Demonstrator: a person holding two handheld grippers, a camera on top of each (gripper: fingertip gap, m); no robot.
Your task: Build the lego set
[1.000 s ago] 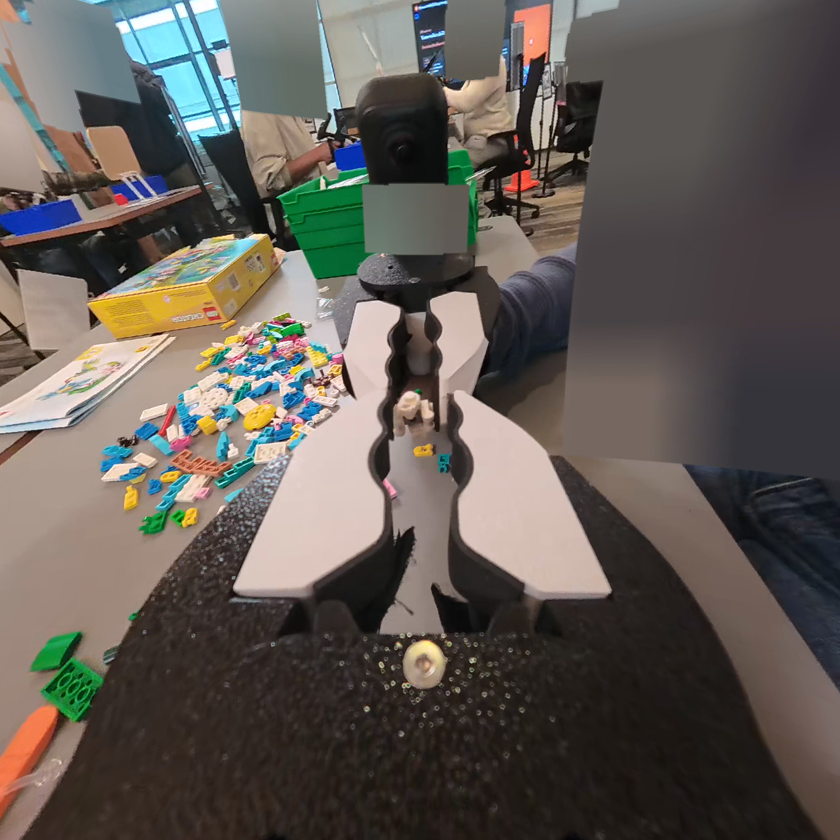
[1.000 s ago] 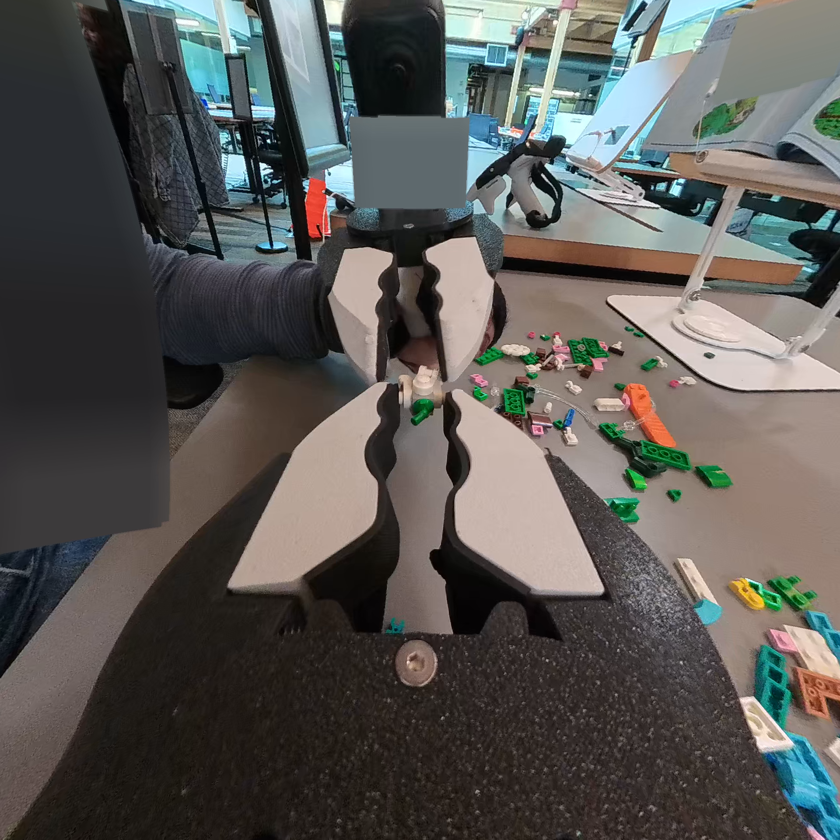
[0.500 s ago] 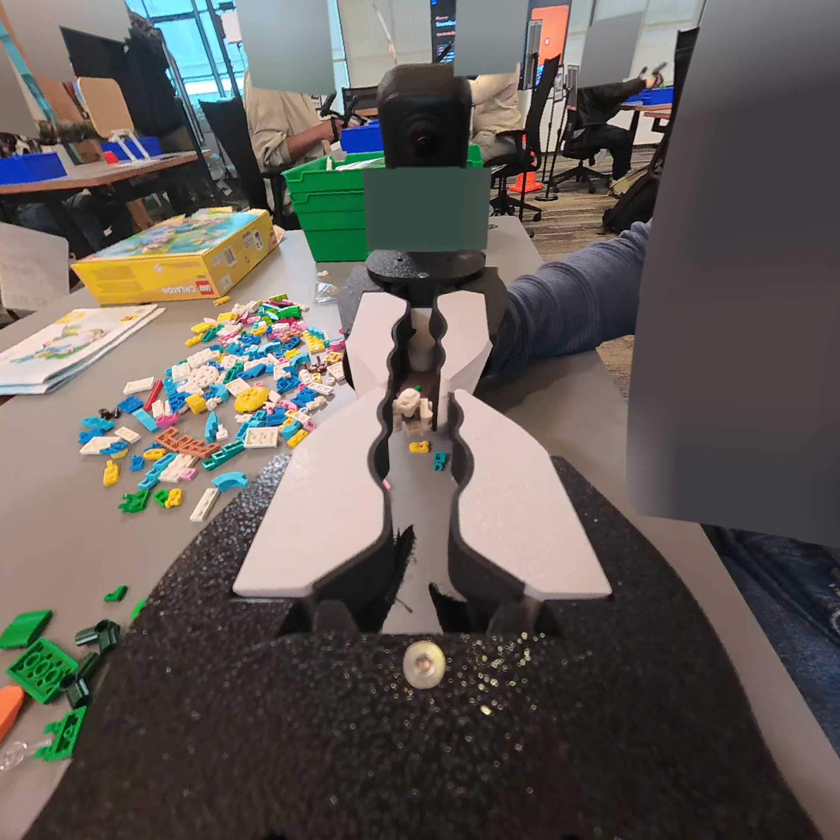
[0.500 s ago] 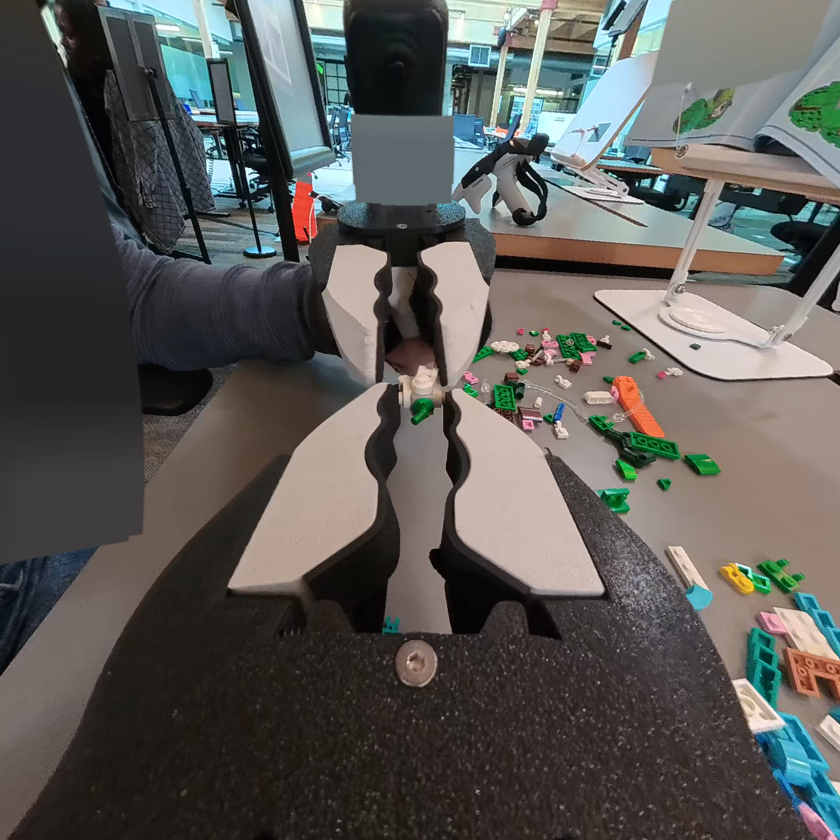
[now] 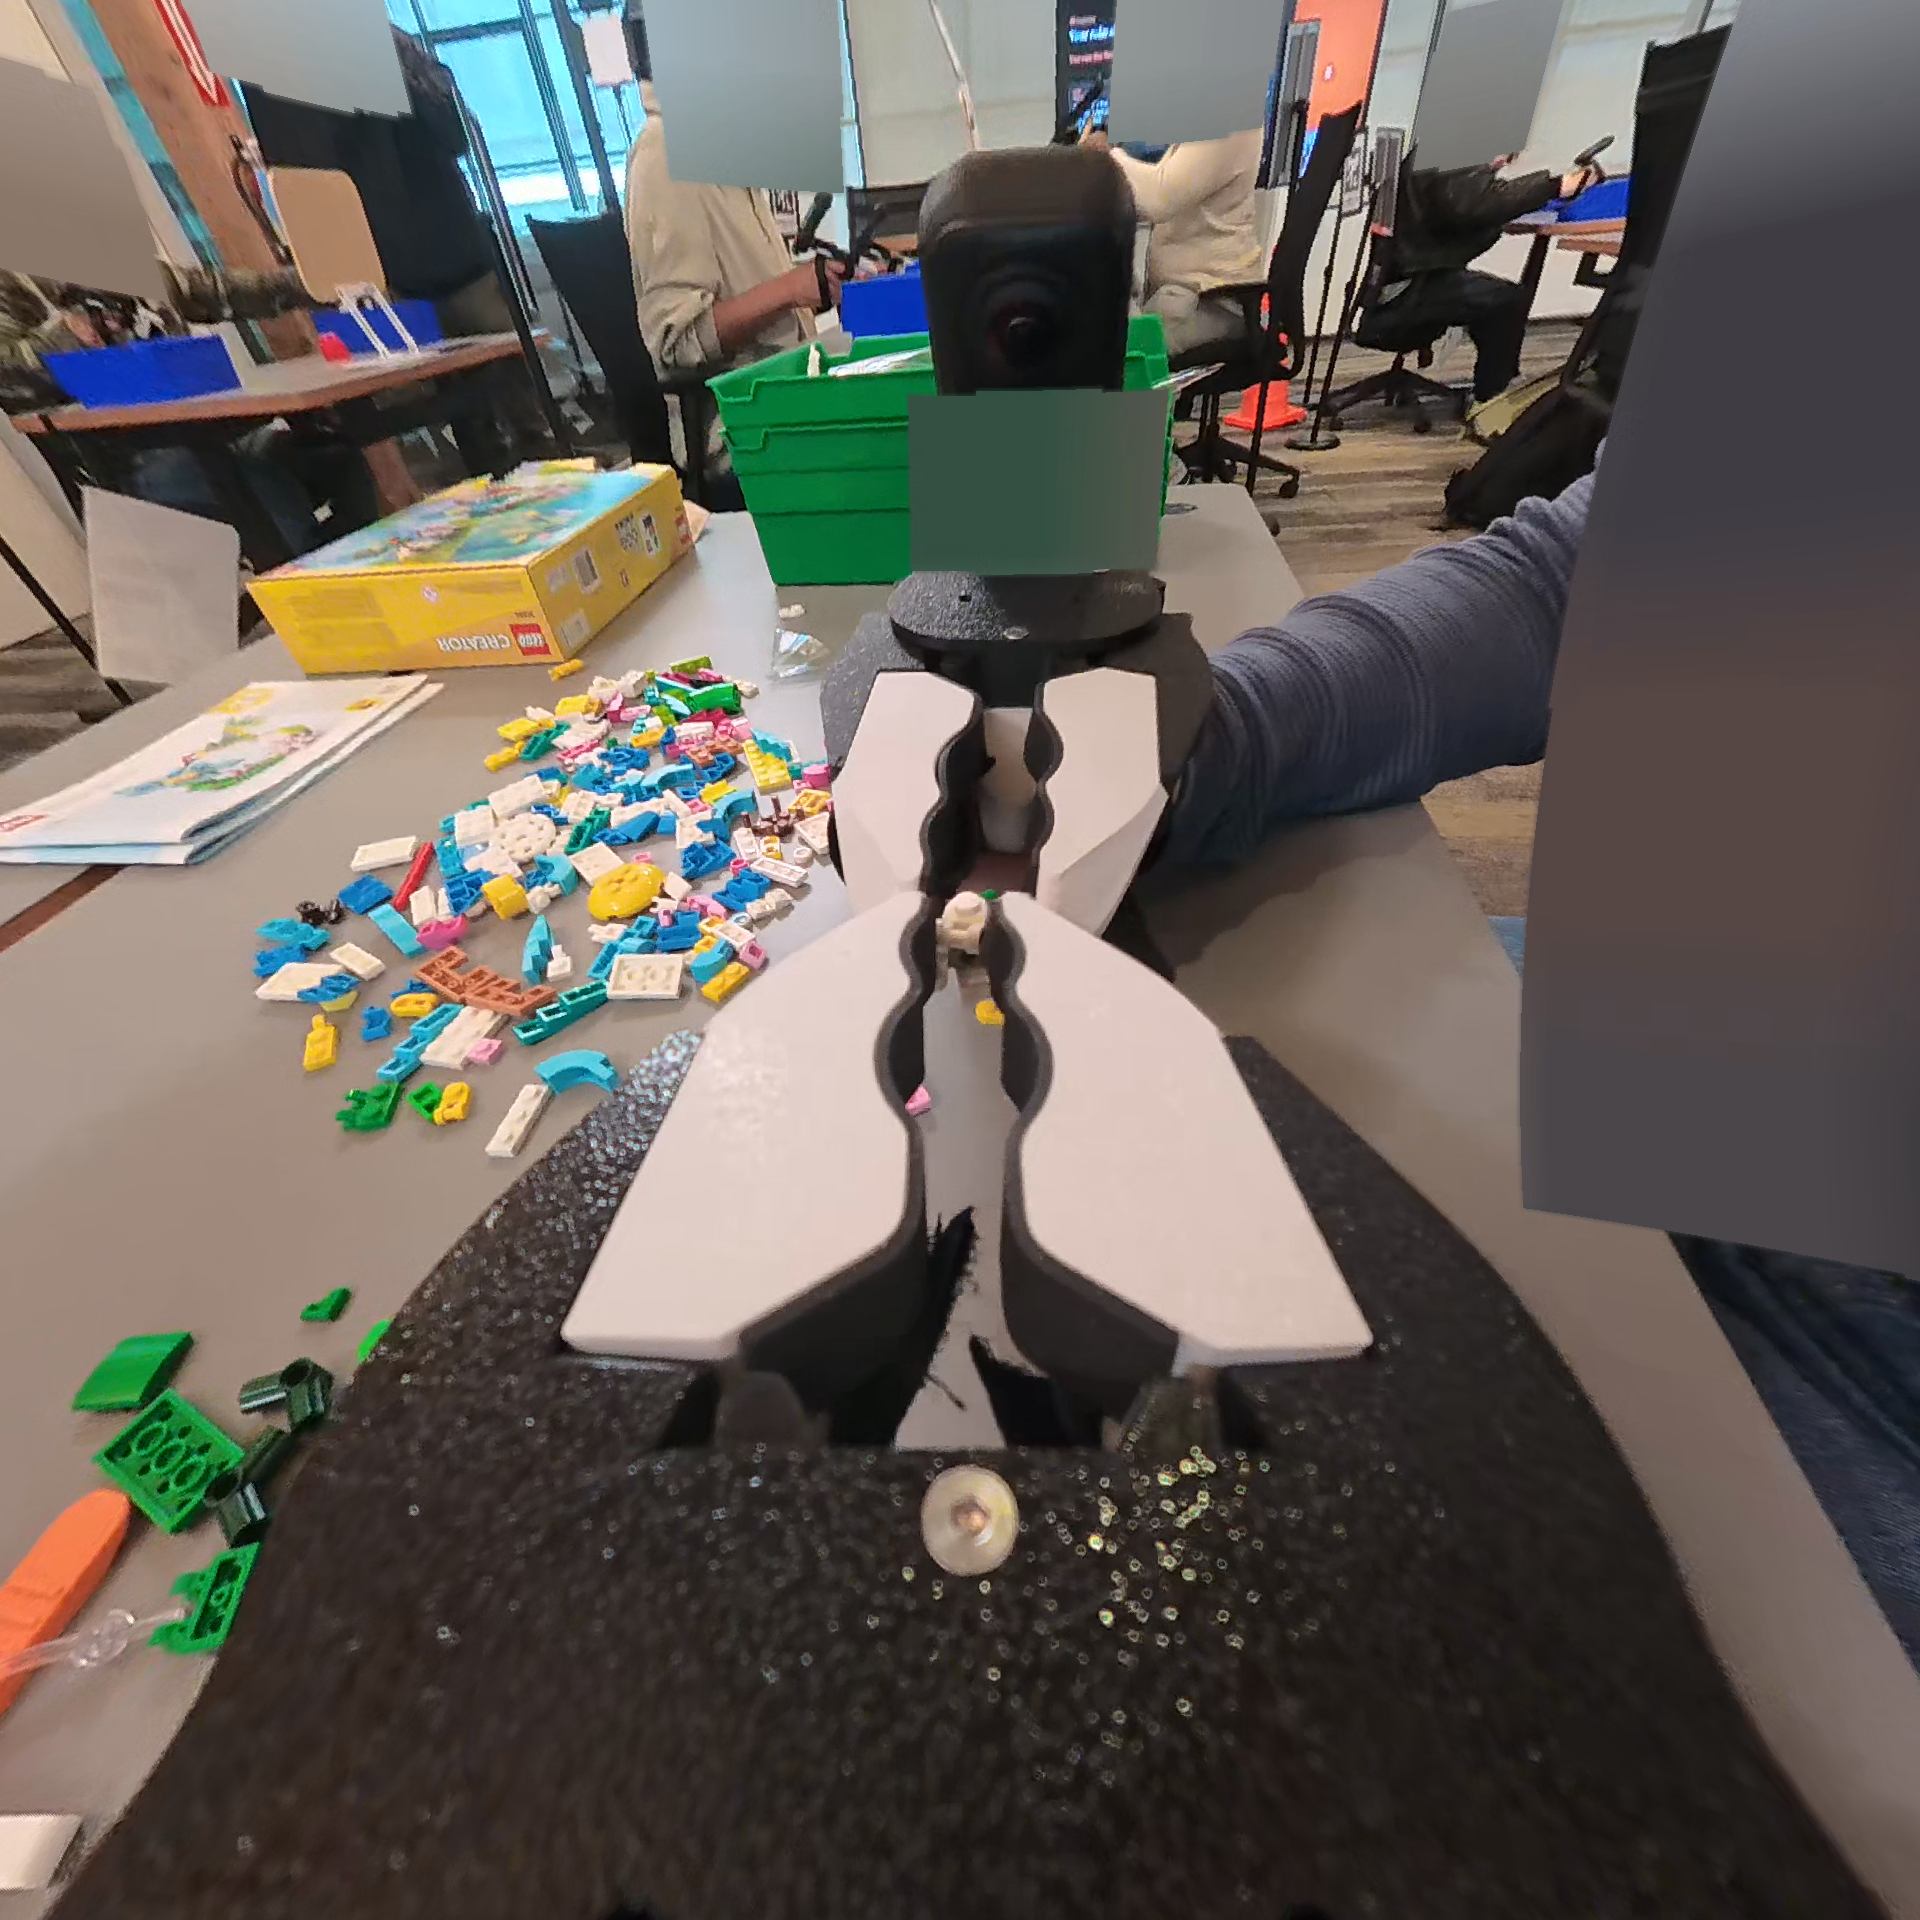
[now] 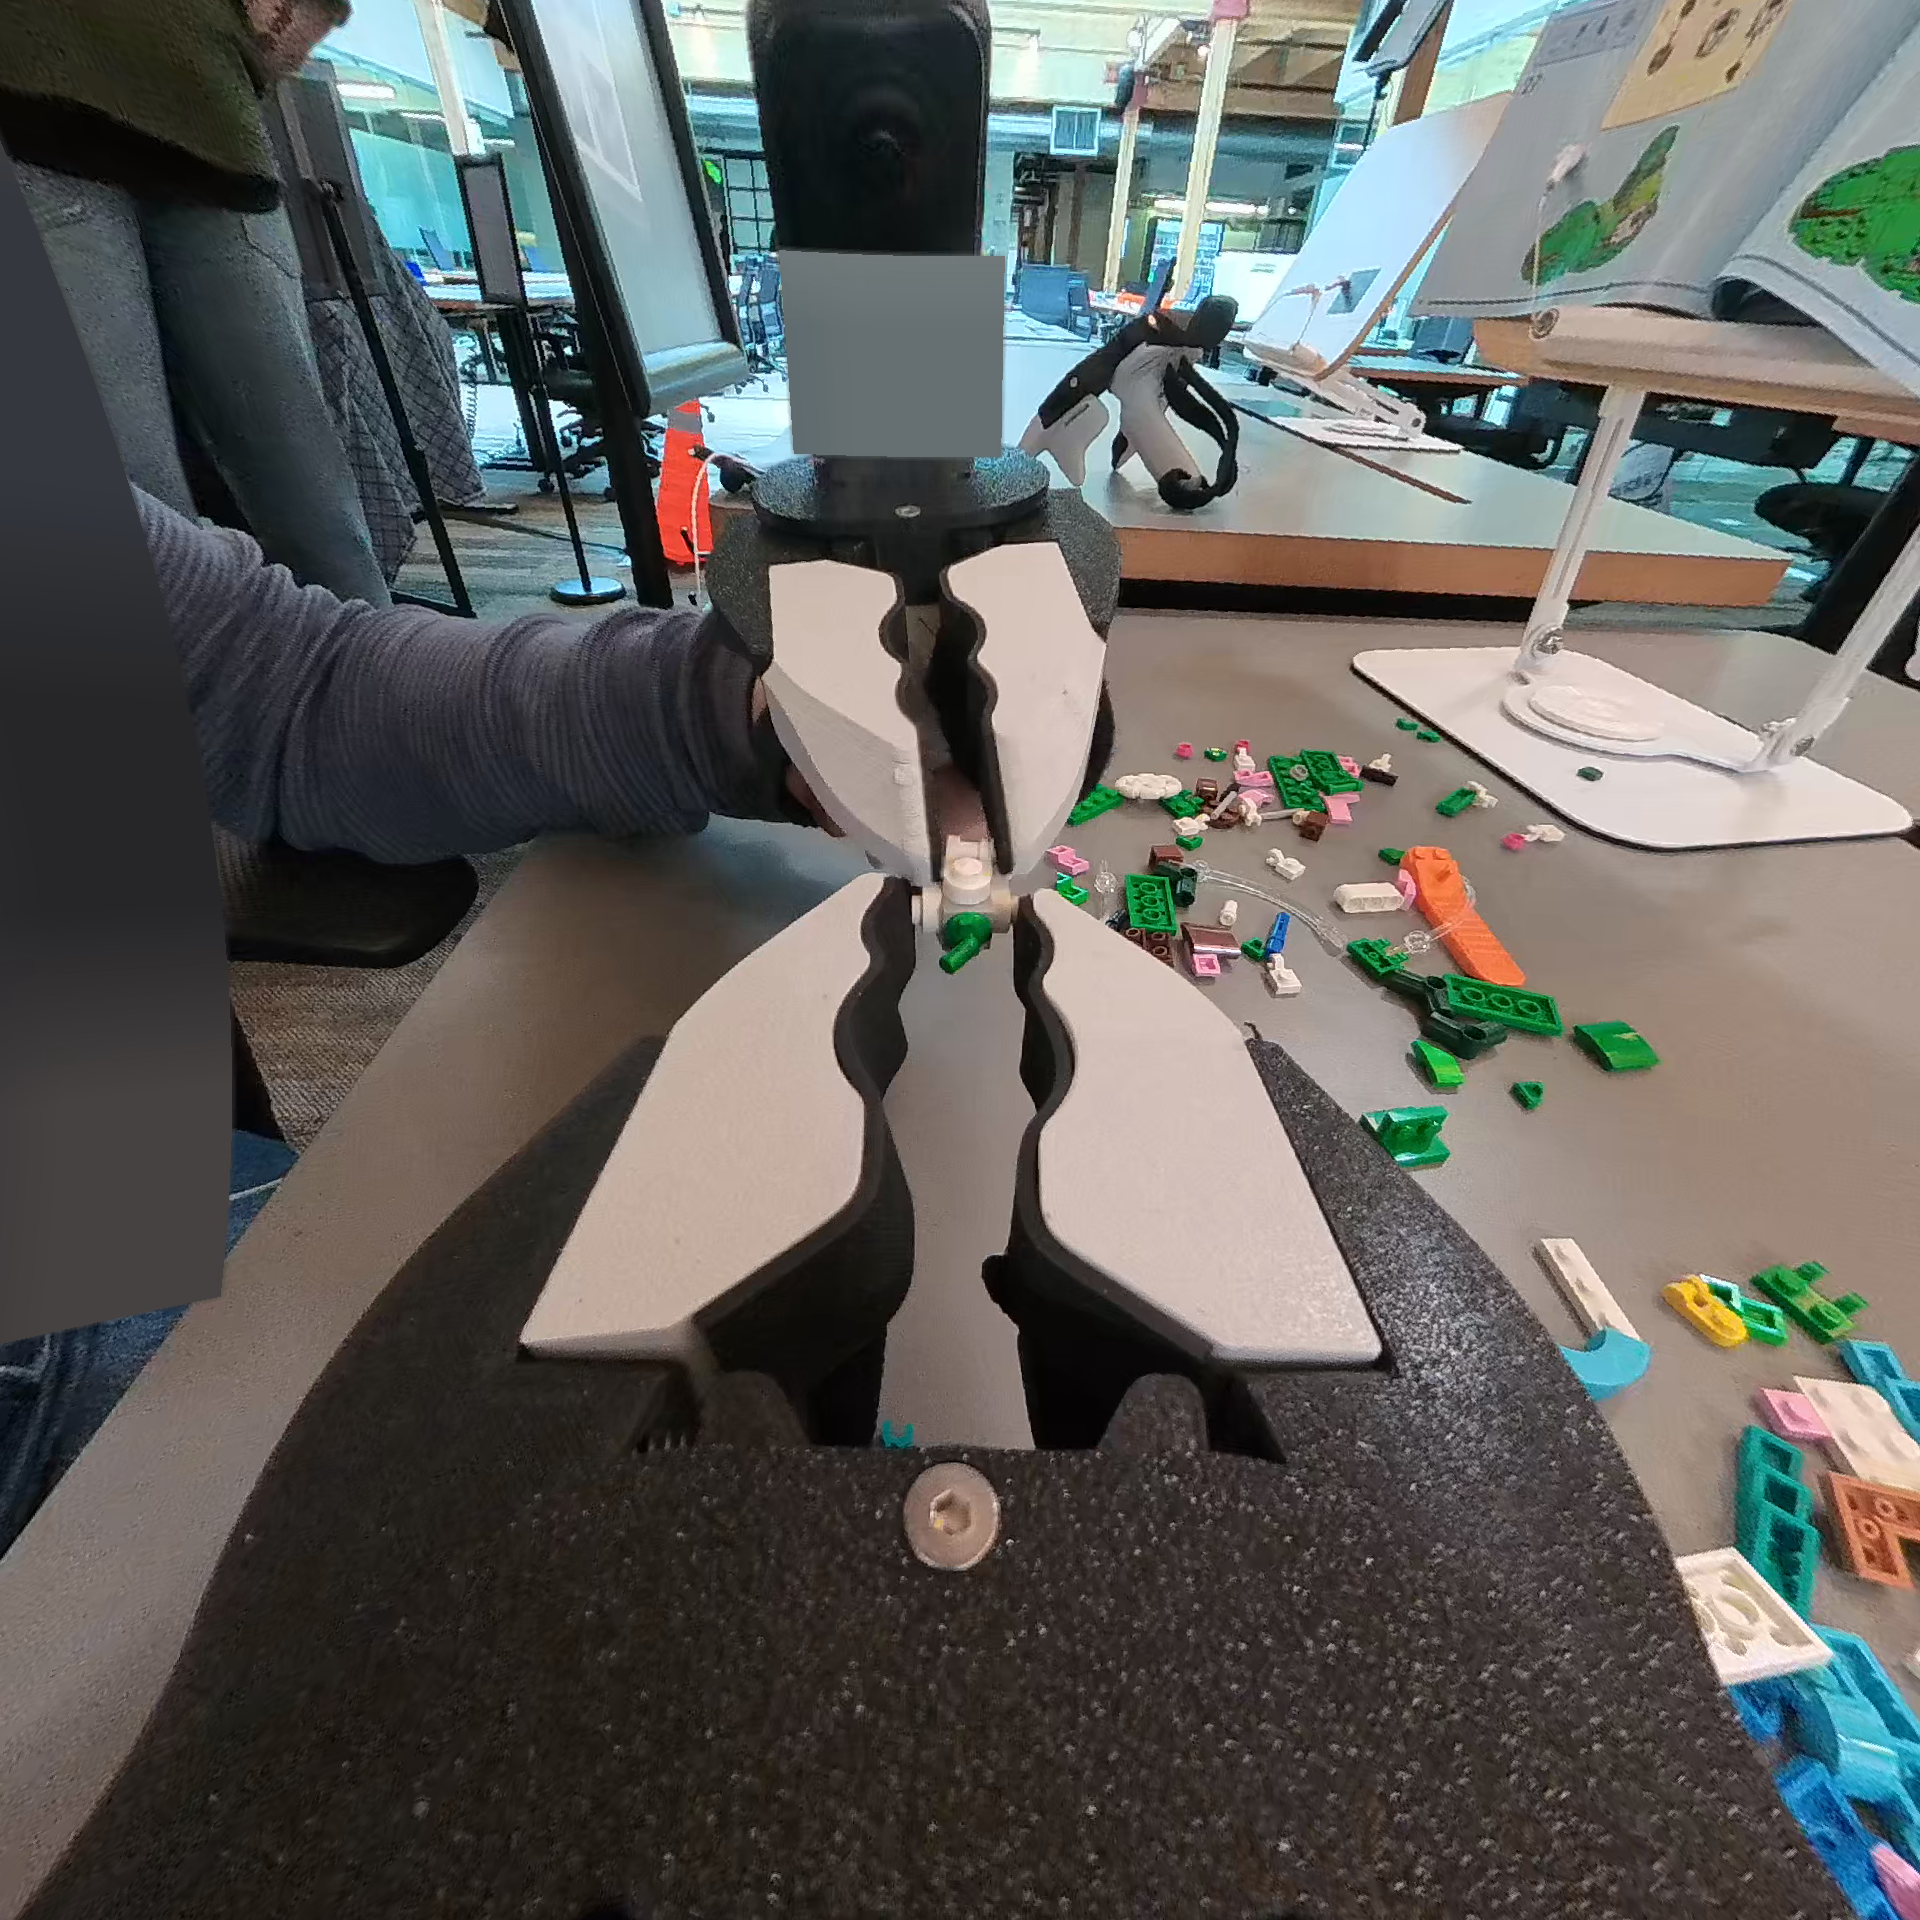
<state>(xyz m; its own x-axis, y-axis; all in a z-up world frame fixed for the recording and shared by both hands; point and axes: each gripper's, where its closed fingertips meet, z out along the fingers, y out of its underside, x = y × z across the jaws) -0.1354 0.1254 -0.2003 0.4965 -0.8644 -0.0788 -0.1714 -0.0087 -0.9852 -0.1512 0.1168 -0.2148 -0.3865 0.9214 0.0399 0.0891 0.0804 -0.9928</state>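
White and grey, the two grippers meet tip to tip above the grey table (image 6: pixel 1714 1049), each one pinching the same small lego assembly (image 6: pixel 968 902) from opposite ends. In the right wrist view the right gripper (image 6: pixel 966 914) has its jaws drawn in close on a stubby white piece with a round white stud plate on top and a green peg sticking out below, toward 6 o'clock. The left gripper (image 6: pixel 961 831) faces it from 12 o'clock, its jaws also nearly together and nipping the top of that white piece.

From the left wrist view the left gripper (image 5: pixel 961 935) holds the white cluster (image 5: pixel 963 928) at its very tips, with the right gripper (image 5: pixel 987 883) coming in from 12 o'clock. A blue-grey sleeve (image 5: pixel 1371 707) runs off toward 2 o'clock.

Loose bricks (image 5: pixel 582 883) in blue, white, yellow and pink lie scattered at 10 o'clock of the left gripper, well apart from it. Beyond them sit a yellow box (image 5: pixel 468 582) and an instruction booklet (image 5: pixel 208 764), with stacked green bins (image 5: pixel 821 468) near 12 o'clock. In the right wrist view, green plates (image 6: pixel 1496 1003) and an orange brick separator (image 6: pixel 1460 925) lie at 3 o'clock, and a white stand base (image 6: pixel 1621 758) sits near 2 o'clock.
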